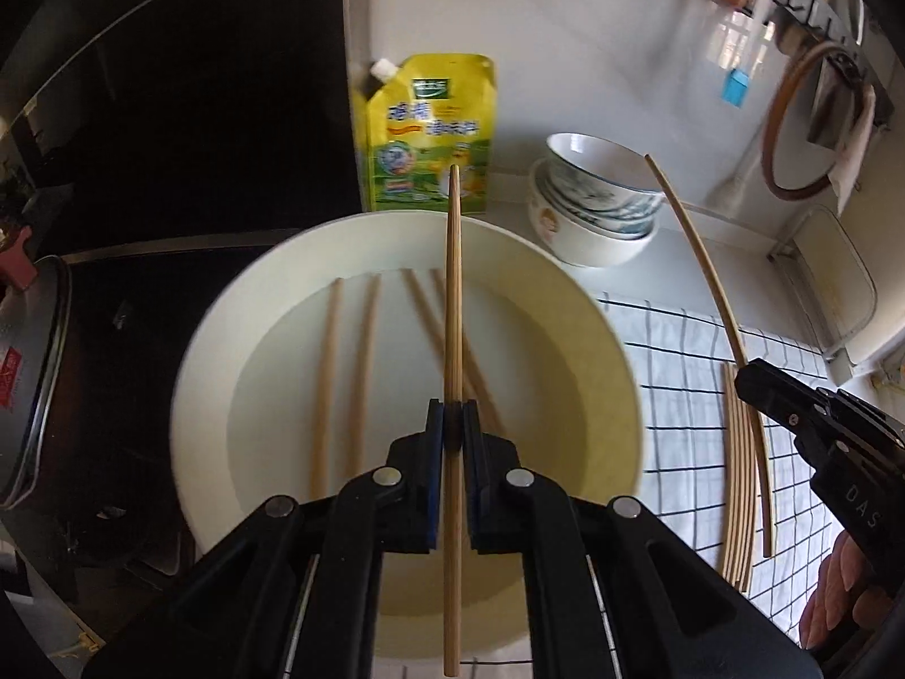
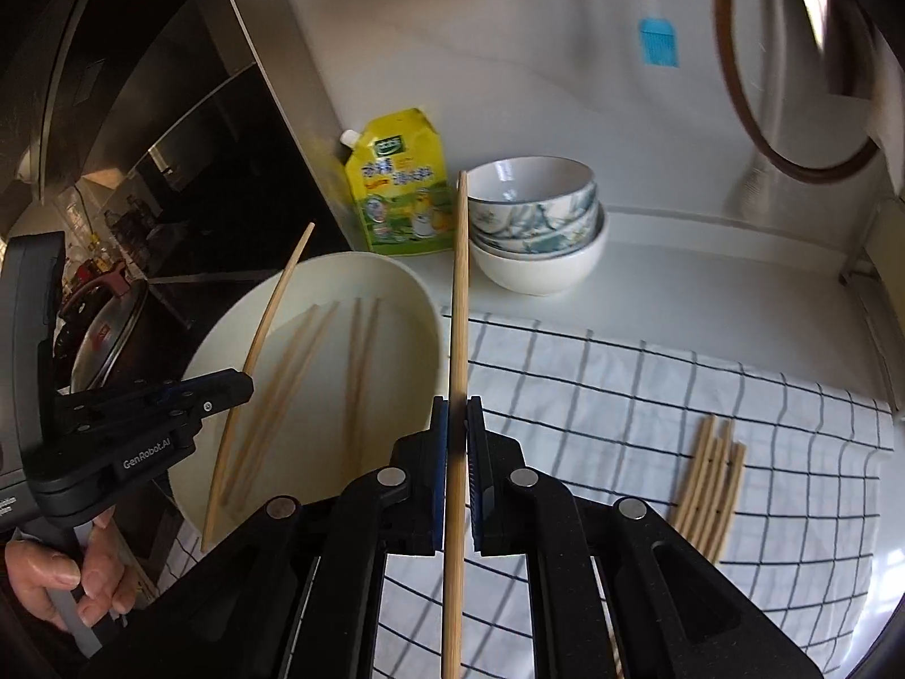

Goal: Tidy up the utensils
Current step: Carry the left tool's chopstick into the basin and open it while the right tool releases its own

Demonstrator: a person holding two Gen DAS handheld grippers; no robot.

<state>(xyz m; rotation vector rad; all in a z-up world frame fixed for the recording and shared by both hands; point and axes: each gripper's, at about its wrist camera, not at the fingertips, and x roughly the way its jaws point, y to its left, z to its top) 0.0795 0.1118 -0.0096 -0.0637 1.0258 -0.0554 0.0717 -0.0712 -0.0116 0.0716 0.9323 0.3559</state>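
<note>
The left claw [image 1: 452, 416] is clenched on one wooden chopstick [image 1: 452, 294], which runs from the bottom edge of the left wrist view toward 12 o'clock, above the white basin [image 1: 594, 305]. The right claw [image 2: 457, 413] is likewise clenched on a second chopstick [image 2: 459, 294], held over the seam between the basin [image 2: 418, 294] and the checked cloth [image 2: 650, 396].

Four loose chopsticks [image 1: 362, 362] lie in the water inside the basin, below the held stick: two near-parallel ones at 9 o'clock of it and two crossing beneath it. In the right wrist view the same four [image 2: 356, 362] show as two pairs in the basin.

A sorted bundle of chopsticks [image 2: 710, 481] lies on the checked cloth at 4 o'clock of the right claw, well apart from the basin. In the left wrist view this bundle [image 1: 738, 481] lies at 3 o'clock, just beyond the right claw [image 1: 746, 382].

Surrounding items on the surface:
- A yellow refill pouch [image 2: 396, 187] stands upright at 12 o'clock of the basin, against the wall.
- A stack of bowls [image 2: 534, 226] stands beside the pouch at its 3 o'clock, near the far edge of the cloth.
- A metal pot lid [image 2: 107, 334] lies at 9 o'clock of the basin, on the dark stove area.
- A blue silicone brush [image 2: 659, 42] and a wooden hoop [image 2: 792, 158] hang on the wall.

A hand [image 2: 85, 577] grips the left tool at 8 o'clock in the right wrist view.
</note>
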